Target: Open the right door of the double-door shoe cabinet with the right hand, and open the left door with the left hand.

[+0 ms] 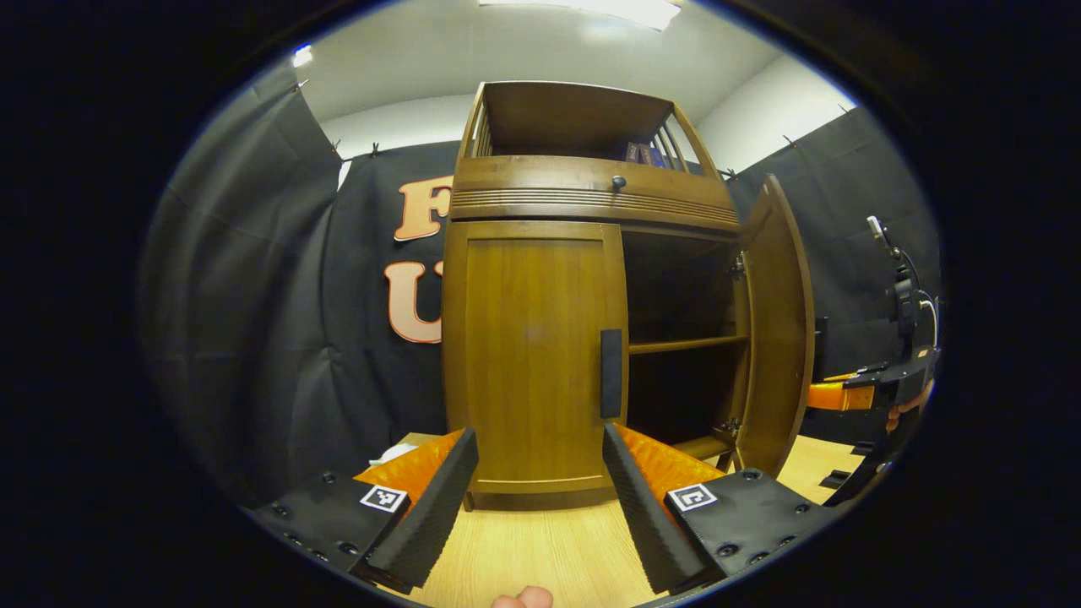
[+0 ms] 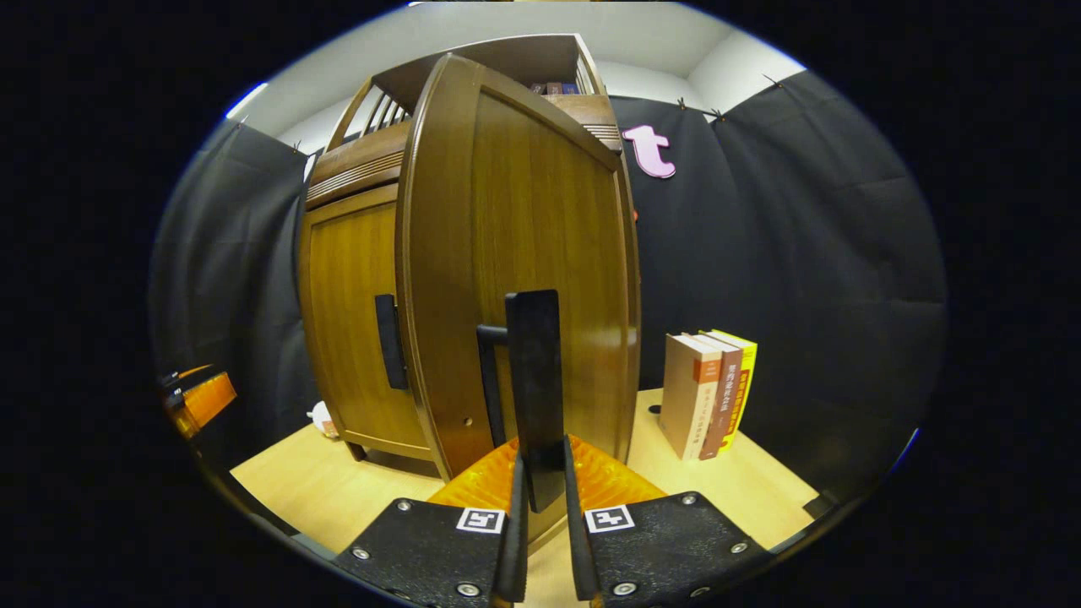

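A brown wooden shoe cabinet point(image 1: 591, 198) stands on a light wooden table. Its left door point(image 1: 532, 355) is closed, with a dark vertical handle point(image 1: 611, 373) at its inner edge. The right door point(image 1: 781, 321) stands swung out, baring dark shelves inside. My left gripper point(image 1: 540, 490) is open, low in front of the left door and a short way off it. In the right gripper view, the right door point(image 2: 540, 236) fills the middle and my right gripper point(image 2: 542, 498) is shut on its dark handle point(image 2: 534, 380). The right gripper point(image 1: 878, 384) also shows at the far right of the left gripper view.
Three books point(image 2: 708, 390) stand upright on the table point(image 2: 760, 490) right of the cabinet. Black cloth walls surround the booth. A small white object point(image 2: 321, 418) lies by the cabinet's left foot. A fingertip point(image 1: 524, 598) shows at the bottom edge.
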The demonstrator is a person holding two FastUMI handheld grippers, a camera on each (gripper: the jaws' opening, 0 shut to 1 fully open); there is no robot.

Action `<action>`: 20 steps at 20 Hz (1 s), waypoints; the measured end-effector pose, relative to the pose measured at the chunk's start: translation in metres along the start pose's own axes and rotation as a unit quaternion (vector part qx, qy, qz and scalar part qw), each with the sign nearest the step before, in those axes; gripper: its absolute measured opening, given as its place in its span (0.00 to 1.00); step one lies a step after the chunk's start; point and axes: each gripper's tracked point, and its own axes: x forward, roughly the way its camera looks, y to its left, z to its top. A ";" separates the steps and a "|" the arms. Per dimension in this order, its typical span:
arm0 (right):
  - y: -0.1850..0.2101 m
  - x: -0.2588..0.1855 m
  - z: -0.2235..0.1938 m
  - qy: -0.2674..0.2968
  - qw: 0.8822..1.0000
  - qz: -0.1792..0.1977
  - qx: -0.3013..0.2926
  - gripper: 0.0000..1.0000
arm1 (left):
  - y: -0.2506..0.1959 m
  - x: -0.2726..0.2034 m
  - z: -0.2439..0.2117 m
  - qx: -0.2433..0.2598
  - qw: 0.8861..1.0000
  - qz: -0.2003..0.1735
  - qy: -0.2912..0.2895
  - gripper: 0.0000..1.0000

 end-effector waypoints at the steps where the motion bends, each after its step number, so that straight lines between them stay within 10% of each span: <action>1: -0.010 -0.003 0.000 -0.002 1.000 -0.014 -0.003 0.18 | -0.001 0.000 0.000 0.001 1.000 0.000 0.000 0.96; 6: -0.073 -0.012 0.001 -0.004 0.997 -0.077 0.000 0.08 | -0.007 0.004 -0.004 0.002 1.000 -0.001 0.004 0.99; 20: -0.139 -0.012 0.002 0.005 0.999 0.046 0.010 0.04 | -0.063 0.021 0.001 -0.014 0.999 0.035 0.009 0.96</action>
